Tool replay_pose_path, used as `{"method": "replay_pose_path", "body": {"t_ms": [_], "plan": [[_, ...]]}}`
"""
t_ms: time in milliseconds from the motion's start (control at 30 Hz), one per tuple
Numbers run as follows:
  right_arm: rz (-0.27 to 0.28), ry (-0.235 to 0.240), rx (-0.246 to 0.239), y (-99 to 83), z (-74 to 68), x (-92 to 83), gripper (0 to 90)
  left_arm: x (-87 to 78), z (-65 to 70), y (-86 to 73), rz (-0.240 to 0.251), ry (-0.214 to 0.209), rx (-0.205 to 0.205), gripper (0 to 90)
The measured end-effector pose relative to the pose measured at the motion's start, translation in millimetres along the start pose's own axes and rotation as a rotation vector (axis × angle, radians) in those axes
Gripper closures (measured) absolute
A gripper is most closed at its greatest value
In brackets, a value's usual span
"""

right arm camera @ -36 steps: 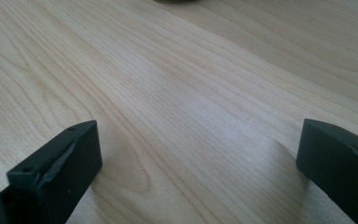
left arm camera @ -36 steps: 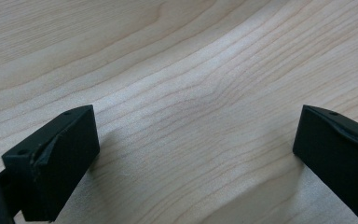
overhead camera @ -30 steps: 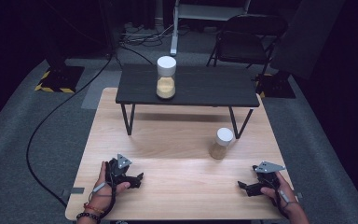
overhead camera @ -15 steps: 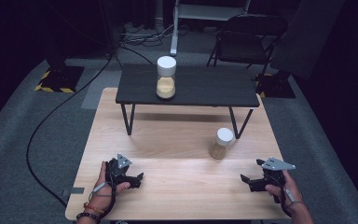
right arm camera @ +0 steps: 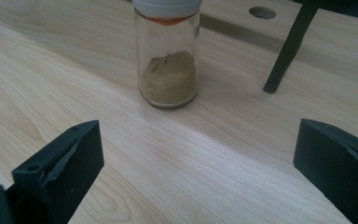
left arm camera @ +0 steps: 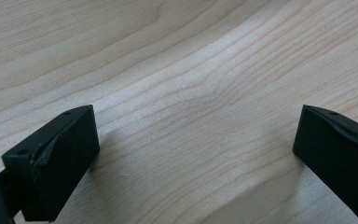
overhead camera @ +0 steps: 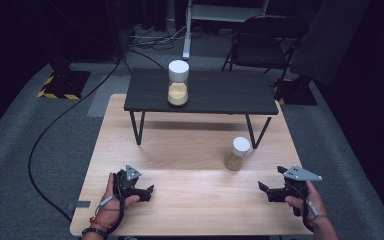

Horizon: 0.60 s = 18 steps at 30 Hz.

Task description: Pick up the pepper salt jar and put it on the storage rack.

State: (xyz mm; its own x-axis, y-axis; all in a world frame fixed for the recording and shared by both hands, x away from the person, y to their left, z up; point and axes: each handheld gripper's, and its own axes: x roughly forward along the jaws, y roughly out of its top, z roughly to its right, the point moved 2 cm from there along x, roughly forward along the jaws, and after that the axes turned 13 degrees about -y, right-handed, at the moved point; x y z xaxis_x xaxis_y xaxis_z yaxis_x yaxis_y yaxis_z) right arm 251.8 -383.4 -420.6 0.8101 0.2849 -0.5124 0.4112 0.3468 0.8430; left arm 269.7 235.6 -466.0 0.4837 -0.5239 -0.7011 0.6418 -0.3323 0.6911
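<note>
A small glass jar with a white lid and brown powder stands upright on the wooden table, right of centre. In the right gripper view the jar is ahead of my jaws, apart from them. My right gripper is held low near the front right edge, open, and my right gripper has nothing between its jaws. My left gripper rests near the front left, pointing right. In its own view my left gripper is open over bare wood.
A low black table on thin legs stands on the far half of the wooden table, with a taller white-lidded jar of yellow-brown powder on it. One black leg is right of the small jar. A folding chair and cables lie beyond.
My right gripper has shifted slightly to the right and away from the front edge. The left gripper and both jars have stayed put.
</note>
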Motion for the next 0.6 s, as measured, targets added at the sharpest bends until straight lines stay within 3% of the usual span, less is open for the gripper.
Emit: {"method": "replay_pose_path", "body": {"t_ms": [600], "plan": [[0.018,-0.07,-0.009,-2.0,-17.2,15.2,1.4,0.0,0.0,0.0,0.0,0.0,0.0,0.5]]}}
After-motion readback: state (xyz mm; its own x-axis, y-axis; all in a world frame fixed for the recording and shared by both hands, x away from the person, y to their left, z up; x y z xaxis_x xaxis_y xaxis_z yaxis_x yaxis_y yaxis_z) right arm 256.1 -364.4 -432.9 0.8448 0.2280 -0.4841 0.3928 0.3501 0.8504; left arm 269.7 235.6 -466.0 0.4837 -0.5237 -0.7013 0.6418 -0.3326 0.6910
